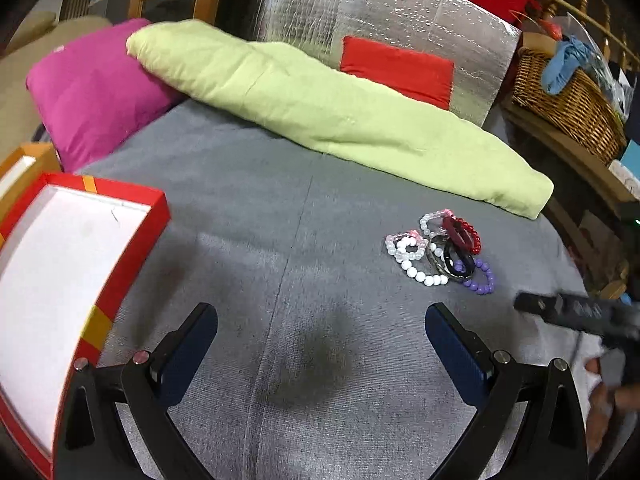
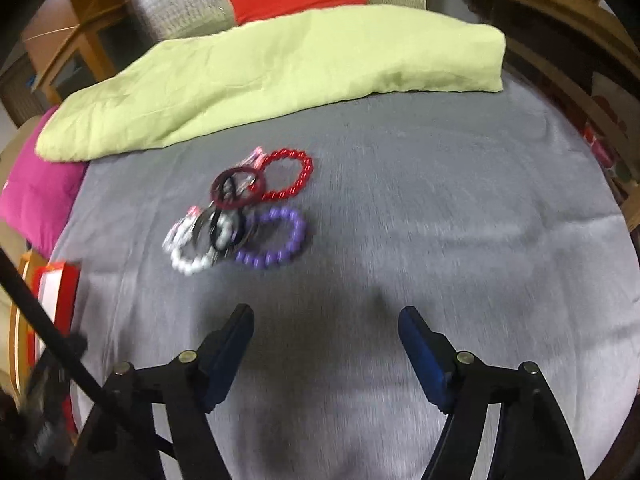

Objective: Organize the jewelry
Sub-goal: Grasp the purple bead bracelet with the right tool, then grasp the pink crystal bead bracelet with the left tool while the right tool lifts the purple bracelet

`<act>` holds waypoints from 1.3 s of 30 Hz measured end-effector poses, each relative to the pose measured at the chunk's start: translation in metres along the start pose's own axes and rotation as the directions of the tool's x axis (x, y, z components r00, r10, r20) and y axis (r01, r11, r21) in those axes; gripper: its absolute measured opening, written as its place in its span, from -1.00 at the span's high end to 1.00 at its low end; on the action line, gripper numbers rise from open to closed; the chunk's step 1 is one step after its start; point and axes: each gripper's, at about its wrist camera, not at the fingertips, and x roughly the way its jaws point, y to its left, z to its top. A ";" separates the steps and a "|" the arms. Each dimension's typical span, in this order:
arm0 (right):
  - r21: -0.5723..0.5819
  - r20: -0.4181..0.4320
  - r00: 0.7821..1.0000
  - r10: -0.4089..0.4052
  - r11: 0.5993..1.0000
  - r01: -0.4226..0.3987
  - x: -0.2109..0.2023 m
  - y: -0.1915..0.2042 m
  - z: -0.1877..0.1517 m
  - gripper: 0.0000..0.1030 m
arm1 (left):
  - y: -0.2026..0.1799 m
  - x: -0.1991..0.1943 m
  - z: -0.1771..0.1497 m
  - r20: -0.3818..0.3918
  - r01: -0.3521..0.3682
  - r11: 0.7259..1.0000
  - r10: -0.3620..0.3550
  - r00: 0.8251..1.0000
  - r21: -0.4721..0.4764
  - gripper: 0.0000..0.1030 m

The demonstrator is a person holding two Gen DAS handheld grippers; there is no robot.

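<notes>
Beside the tangled heap of beaded bracelets [image 2: 240, 212] on the grey bedspread [image 2: 420, 200], I hold my right tool [image 2: 326, 320] spread and empty, left tool [image 1: 320, 320] likewise, ready to pick one out for the red cardboard box [image 1: 132, 256].

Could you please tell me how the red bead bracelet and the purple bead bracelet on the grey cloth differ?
The red bead bracelet has small, shiny, dark red beads; the purple bead bracelet has larger, matte lilac beads. The red one lies at the far end of the pile, nearer the green cushion; the purple one lies at the near end, closer to the open right gripper. Both lie flat on the grey cloth, overlapped by darker bangles.
</notes>
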 end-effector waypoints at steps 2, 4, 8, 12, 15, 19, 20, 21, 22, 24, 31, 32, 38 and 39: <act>0.019 -0.034 0.999 -0.011 1.000 0.012 0.014 0.002 0.014 -0.19 | 0.002 0.002 0.003 -0.012 0.015 1.000 -0.016 1.000 -0.018 -0.99; 0.038 -0.068 0.998 -0.019 0.999 0.021 0.026 0.004 0.026 -0.08 | 0.002 0.000 0.004 -0.005 0.024 0.999 -0.024 1.000 -0.021 -0.99; 0.044 -0.096 0.994 -0.051 0.997 0.056 0.044 0.009 0.039 -0.03 | -0.002 -0.002 0.005 0.008 0.036 0.999 -0.036 0.999 0.001 -0.99; -0.026 -0.107 0.992 -0.069 0.997 0.067 0.044 0.019 0.037 0.72 | -0.004 0.000 0.006 0.008 0.039 0.999 -0.039 0.999 0.006 -0.99; -0.069 -0.106 0.990 -0.092 0.994 0.085 0.037 0.019 0.026 0.81 | -0.005 0.002 0.005 0.003 0.032 0.999 -0.032 0.999 0.011 -0.99; -0.072 -0.081 0.993 -0.091 0.994 0.085 0.023 0.000 0.000 0.81 | -0.007 0.003 0.003 0.002 0.021 1.000 -0.021 1.000 0.018 -0.99; -0.041 -0.073 0.996 -0.060 0.998 0.057 0.018 -0.012 -0.010 0.80 | -0.008 0.004 0.002 0.002 0.018 1.000 -0.018 1.000 0.021 -0.99; -0.022 -0.066 0.997 -0.041 0.999 0.040 0.015 -0.017 -0.014 0.80 | -0.010 0.005 0.001 0.002 0.015 1.000 -0.015 1.000 0.027 -0.99; -0.002 -0.057 0.998 -0.017 1.000 0.017 0.012 -0.024 -0.021 0.80 | -0.012 0.006 0.000 0.000 0.011 0.999 -0.011 1.000 0.035 -0.99; 0.028 -0.032 0.999 0.032 0.999 -0.031 0.008 -0.034 -0.035 0.81 | -0.014 0.007 -0.002 -0.001 0.007 0.999 -0.007 1.000 0.051 -0.99; 0.065 0.040 0.992 0.123 0.990 -0.126 0.010 -0.049 -0.046 0.80 | -0.027 0.031 0.012 -0.057 -0.009 0.995 0.015 0.998 0.101 -0.99; 0.060 0.038 0.991 0.128 0.990 -0.130 0.010 -0.048 -0.043 0.80 | -0.031 0.039 0.020 -0.061 -0.021 0.993 0.028 0.998 0.114 -0.99; 0.083 0.032 0.984 0.177 0.980 -0.179 0.019 -0.061 -0.033 0.80 | -0.061 0.080 0.048 -0.140 0.018 0.988 0.003 0.990 0.152 -0.94; 0.086 0.032 0.983 0.181 0.979 -0.183 0.015 -0.062 -0.034 0.80 | -0.065 0.085 0.050 -0.149 0.022 0.987 0.002 0.989 0.158 -0.91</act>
